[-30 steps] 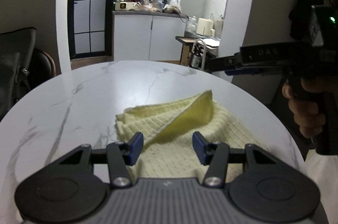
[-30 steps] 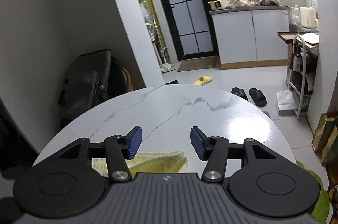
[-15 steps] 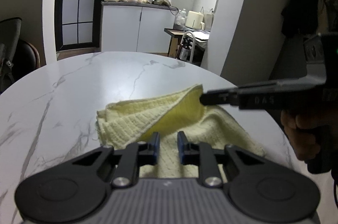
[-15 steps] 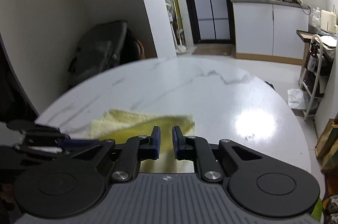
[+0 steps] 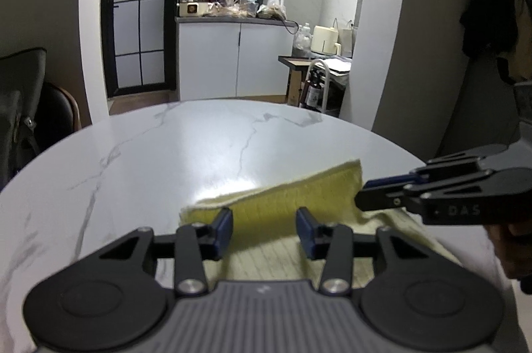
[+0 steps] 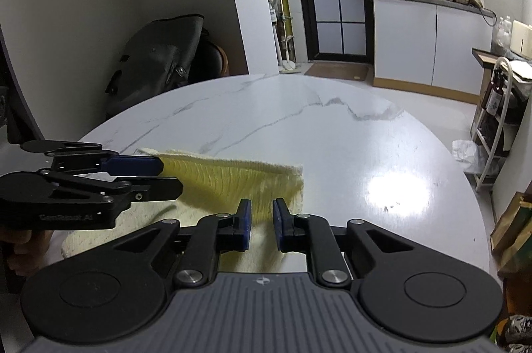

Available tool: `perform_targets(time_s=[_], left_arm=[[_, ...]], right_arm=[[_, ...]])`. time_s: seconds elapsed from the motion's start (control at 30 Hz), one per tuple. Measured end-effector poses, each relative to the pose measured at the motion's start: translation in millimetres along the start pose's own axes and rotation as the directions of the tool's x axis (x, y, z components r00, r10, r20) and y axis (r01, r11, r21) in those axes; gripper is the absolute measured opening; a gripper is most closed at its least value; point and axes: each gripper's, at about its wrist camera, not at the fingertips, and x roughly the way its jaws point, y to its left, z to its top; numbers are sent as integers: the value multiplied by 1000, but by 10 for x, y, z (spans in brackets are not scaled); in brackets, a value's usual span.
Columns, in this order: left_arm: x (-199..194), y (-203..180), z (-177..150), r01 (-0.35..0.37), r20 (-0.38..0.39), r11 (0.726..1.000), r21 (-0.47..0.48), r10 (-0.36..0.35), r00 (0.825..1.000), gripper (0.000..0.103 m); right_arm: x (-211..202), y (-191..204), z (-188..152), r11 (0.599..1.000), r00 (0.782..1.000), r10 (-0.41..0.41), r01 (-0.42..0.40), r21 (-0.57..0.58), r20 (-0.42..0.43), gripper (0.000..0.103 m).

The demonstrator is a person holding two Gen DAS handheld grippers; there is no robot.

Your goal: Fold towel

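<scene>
Left wrist view looks over a round white marble bench [image 5: 139,173], its far rim curving before a kitchen counter [image 5: 232,17] and a dark glazed door [image 5: 139,20]. On the near right part of the bench lies the yellow towel [image 5: 299,196], partly folded: a lower layer flat on the marble, and an upper flap raised off it like a low tent. The flap's long axis runs from the near left up to the far right, its top corner pointing toward the far right. The left gripper [image 5: 264,228] has its jaws opening, blue pads well apart on either side of the flap's lower edge, not pressing it. The right gripper [image 5: 362,196] comes in from the right, its tips at the raised corner of the flap. In the right wrist view the towel [image 6: 232,176] stretches across from left to right near the bench's [image 6: 332,133] near edge, its upper edge sagging a little between the two ends. The right gripper [image 6: 261,220] has jaws nearly together, opening slightly, with the flap's right end between the pads; whether they pinch it I cannot tell. The left gripper [image 6: 171,176] enters from the left, spread, at the flap's other end.
</scene>
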Motion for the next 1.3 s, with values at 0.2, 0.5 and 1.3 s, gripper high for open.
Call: perform_targets(time_s=[0.2, 0.5, 1.3], left_arm=[[71, 60, -21, -24, -20, 1000, -20, 24, 1000, 51], [38, 85, -55, -9, -13, 1000, -22, 9, 1000, 51], [-751, -135, -259, -118, 44, 990, -75, 122, 992, 77]], right_arm=[[130, 28, 81, 1000, 1000, -7, 7, -17, 0, 17], [238, -30, 94, 997, 998, -66, 66, 32, -3, 16], [-390, 342, -72, 993, 993, -116, 115, 16, 28, 44]])
